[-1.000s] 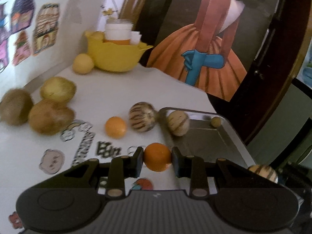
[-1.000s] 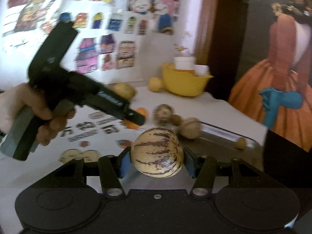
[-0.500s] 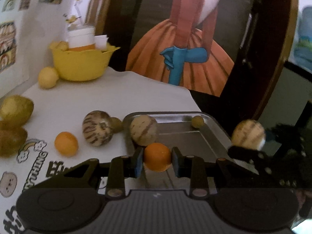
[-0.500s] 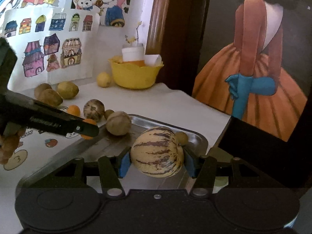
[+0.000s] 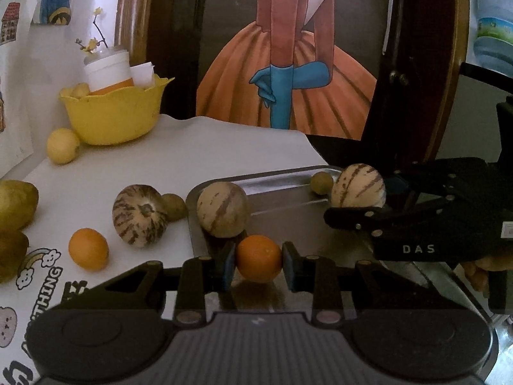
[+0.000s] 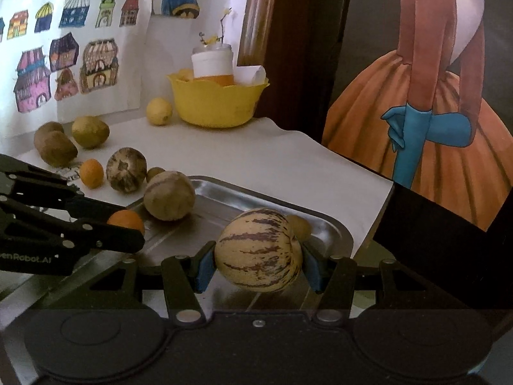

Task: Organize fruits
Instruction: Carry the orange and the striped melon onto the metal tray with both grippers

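My left gripper (image 5: 258,261) is shut on a small orange (image 5: 259,258) just above the near left part of the metal tray (image 5: 288,224). My right gripper (image 6: 258,261) is shut on a striped cream melon (image 6: 258,250) over the tray's (image 6: 224,199) right side. In the left wrist view that melon (image 5: 357,186) and the right gripper (image 5: 356,207) hang at the right. In the right wrist view the left gripper (image 6: 128,234) shows at the left with the orange (image 6: 126,219). One striped melon (image 5: 222,209) and a small brown fruit (image 5: 322,183) lie in the tray.
On the white cloth left of the tray lie a striped melon (image 5: 139,215), a small brown fruit (image 5: 173,207), an orange (image 5: 88,248), several brown-green fruits (image 6: 56,147) and a lemon (image 5: 62,146). A yellow bowl (image 5: 113,114) holding a jar stands at the back.
Both grippers have moved to the right from over the cloth to above the tray, each still holding its fruit. They have sunk a little toward the tray.
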The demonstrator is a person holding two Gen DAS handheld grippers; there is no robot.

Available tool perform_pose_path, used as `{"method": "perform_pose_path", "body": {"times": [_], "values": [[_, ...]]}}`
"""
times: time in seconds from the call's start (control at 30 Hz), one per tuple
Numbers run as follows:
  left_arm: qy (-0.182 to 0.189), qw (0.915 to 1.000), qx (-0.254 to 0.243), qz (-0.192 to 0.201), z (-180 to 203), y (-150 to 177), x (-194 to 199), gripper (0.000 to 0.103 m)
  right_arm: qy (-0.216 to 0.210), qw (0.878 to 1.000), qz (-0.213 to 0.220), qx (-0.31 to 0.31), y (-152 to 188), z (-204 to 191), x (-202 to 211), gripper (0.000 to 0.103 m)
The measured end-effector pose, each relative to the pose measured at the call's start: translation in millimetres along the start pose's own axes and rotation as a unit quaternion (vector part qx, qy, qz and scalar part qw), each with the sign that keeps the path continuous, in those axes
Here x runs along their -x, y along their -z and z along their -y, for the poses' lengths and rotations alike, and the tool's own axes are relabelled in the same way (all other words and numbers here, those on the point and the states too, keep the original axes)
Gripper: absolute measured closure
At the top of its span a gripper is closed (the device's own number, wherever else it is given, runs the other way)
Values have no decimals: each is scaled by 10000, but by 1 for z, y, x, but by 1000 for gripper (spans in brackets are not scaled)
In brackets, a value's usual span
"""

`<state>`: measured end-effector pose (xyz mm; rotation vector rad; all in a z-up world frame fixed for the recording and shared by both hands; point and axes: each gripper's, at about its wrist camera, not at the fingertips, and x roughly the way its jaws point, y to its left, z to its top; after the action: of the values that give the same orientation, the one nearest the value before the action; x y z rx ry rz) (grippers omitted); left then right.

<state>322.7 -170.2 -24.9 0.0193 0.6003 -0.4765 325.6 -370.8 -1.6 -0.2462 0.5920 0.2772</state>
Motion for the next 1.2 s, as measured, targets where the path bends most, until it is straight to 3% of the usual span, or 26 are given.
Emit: {"method": "perform_pose_path", "body": {"times": [0.53,1.1,1.2], "values": [[-76,9998,118,-127,-5,1,-5,69,63,9994,-324,-108,-2,5,-17,46],[-80,9998,112,-131,-5,1,-5,68,16,9994,-319,-160,-2,6,-15,45],[-82,9999,104,-93,-5,1,-1,62,14,9995,-274,-168,-2,5,-11,43]]}}
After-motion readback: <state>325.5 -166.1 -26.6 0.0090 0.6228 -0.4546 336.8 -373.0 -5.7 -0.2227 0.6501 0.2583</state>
